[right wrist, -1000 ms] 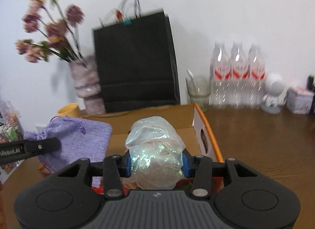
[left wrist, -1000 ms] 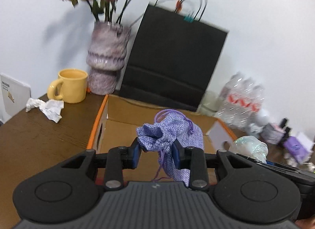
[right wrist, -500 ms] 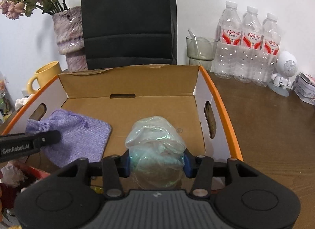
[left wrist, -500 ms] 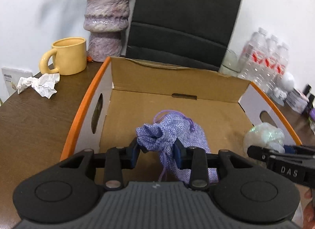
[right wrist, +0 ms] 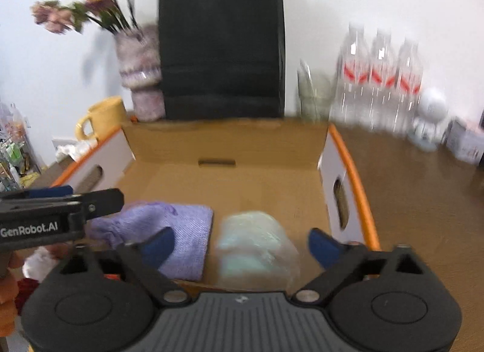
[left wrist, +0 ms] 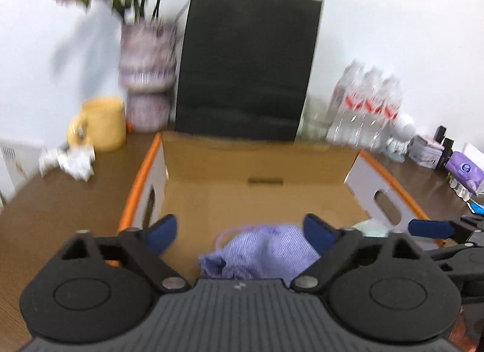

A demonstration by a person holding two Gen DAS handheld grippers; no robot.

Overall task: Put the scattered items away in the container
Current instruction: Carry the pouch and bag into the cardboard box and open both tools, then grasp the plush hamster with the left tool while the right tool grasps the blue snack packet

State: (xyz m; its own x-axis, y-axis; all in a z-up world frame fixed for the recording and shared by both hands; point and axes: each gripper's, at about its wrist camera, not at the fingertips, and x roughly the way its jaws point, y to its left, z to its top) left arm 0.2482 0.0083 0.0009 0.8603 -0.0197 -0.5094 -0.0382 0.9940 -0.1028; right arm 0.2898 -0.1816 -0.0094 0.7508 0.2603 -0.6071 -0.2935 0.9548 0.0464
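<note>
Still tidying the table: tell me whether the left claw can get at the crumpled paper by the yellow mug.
Probably yes. The left claw is opening off the purple pouch, and the crumpled paper lies on bare table outside the box's wall.

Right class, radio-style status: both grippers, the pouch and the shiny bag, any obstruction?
Left gripper, right gripper: jaws opening, pads clear. Purple pouch and iridescent bag in the cardboard box. Nothing in the way.
</note>
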